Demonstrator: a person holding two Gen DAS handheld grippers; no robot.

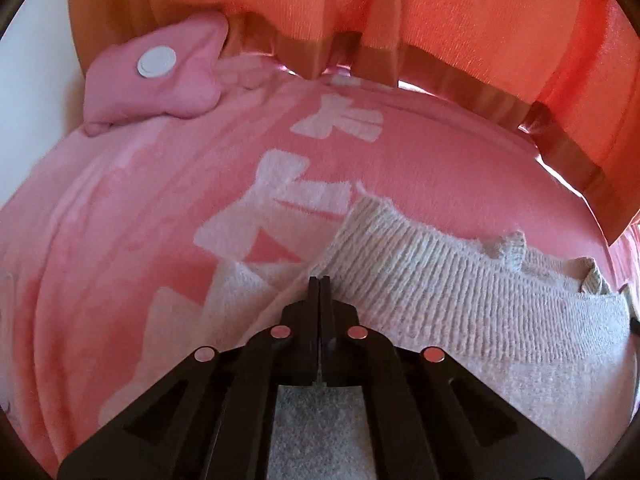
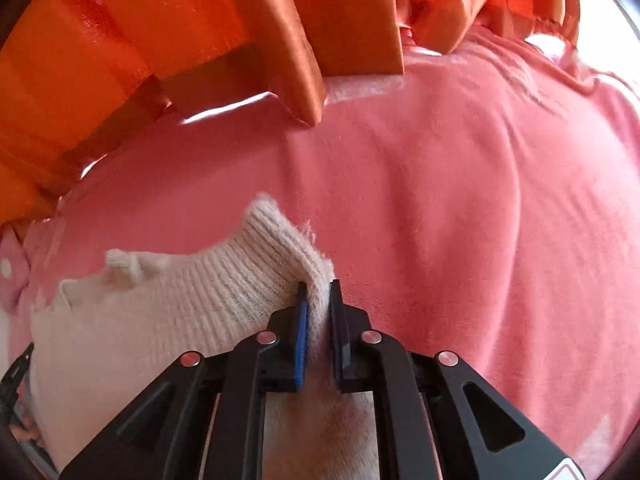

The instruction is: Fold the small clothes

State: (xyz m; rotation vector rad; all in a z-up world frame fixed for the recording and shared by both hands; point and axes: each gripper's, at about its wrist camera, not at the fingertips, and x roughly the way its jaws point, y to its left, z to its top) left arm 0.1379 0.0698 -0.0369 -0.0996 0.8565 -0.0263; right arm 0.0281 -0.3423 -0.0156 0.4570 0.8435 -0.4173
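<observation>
A small cream ribbed knit garment [image 1: 432,280] lies on a pink blanket [image 1: 160,184]. In the left wrist view my left gripper [image 1: 320,280] has its jaws pressed together at the garment's left edge, with cream knit running under and behind the fingers. In the right wrist view the same garment [image 2: 192,300] spreads to the left, and my right gripper [image 2: 318,286] is shut on its ribbed right corner, with the knit pinched between the pads. A small knit loop [image 2: 120,266] sticks up at the garment's far edge.
A pink cushion [image 1: 160,80] with a white round disc [image 1: 157,62] lies at the back left of the blanket. Orange curtains [image 2: 180,32] hang along the far edge. The blanket [image 2: 480,200] stretches right, with white letter shapes [image 1: 288,196] on it.
</observation>
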